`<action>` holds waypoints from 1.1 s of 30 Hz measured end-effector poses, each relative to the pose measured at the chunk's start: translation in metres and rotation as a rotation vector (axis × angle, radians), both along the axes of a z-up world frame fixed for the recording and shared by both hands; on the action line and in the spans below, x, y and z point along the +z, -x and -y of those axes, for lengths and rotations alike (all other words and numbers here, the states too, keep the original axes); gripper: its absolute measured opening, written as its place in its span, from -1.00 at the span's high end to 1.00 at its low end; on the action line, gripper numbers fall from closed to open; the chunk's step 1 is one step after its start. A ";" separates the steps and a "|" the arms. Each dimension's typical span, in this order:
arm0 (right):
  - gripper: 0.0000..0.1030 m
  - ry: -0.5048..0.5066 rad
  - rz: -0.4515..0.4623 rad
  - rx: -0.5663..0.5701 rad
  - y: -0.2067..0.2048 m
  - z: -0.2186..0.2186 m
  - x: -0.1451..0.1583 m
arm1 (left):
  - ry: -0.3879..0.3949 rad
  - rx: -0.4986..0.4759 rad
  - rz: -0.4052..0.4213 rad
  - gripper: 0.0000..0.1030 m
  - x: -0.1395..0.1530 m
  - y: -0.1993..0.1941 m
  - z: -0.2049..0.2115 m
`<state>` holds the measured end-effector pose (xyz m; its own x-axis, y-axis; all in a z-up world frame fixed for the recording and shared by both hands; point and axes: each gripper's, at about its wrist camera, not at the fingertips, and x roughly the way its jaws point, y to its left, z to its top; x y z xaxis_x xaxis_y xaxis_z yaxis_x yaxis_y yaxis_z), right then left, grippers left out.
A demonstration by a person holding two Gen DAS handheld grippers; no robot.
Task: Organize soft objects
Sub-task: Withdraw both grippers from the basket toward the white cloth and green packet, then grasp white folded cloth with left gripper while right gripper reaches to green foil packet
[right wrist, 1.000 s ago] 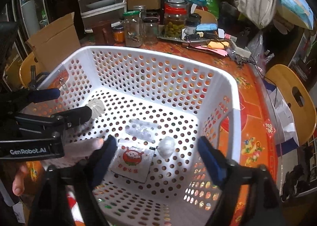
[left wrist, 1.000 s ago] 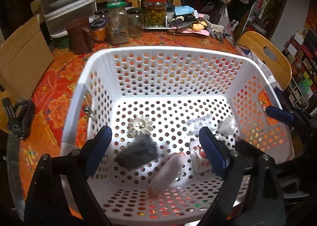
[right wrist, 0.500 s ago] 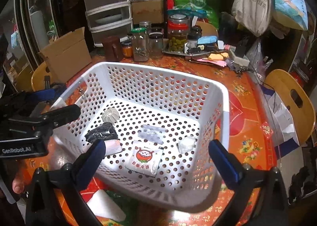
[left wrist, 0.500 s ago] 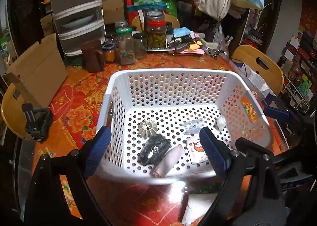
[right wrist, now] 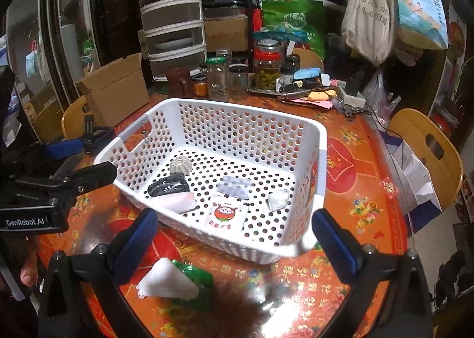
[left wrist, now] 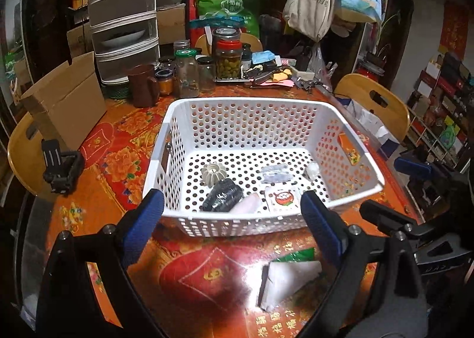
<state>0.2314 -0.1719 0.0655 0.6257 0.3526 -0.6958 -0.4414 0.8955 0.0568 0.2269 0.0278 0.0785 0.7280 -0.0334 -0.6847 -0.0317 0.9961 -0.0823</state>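
Both wrist views look forward and downward over the table's [left wrist: 124, 142] near edge at the white basket [left wrist: 251, 104]; the left from its near-left, the right from its near-right corner, close; both share the basket interior, jars [right wrist: 217, 77] beyond.

At the lower centre of the left wrist view, the near wall of the white basket [left wrist: 237, 224] hides the lower ends of the black bundle [left wrist: 222, 196], the pale pink roll [left wrist: 246, 207] and the printed sachet [left wrist: 283, 201]. In the right wrist view the clear packet [right wrist: 234, 187] at mid-frame is blurred, so its contents cannot be read. The white triangular pack [right wrist: 166, 281] covers most of the green wrapper [right wrist: 198, 278] at lower left, and the frame's bottom edge cuts off both black gripper bodies.
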 end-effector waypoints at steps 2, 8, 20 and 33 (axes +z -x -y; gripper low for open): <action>-1.00 -0.011 0.012 0.006 0.010 0.004 0.000 | -0.004 0.004 0.018 -0.79 -0.001 0.011 -0.001; -1.00 -0.040 0.019 0.001 0.038 0.017 -0.011 | -0.012 0.030 0.048 -0.94 -0.022 0.053 0.000; -1.00 -0.040 -0.057 -0.086 0.054 0.041 -0.081 | -0.011 -0.075 -0.105 -0.96 -0.128 0.063 0.051; -1.00 -0.089 -0.096 -0.129 0.051 0.052 -0.106 | -0.021 -0.083 -0.145 -0.93 -0.164 0.047 0.066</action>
<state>0.1803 -0.2239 -0.0400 0.6022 0.3364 -0.7241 -0.3119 0.9340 0.1745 0.1798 -0.0379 -0.0850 0.6172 -0.0744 -0.7833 0.0411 0.9972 -0.0624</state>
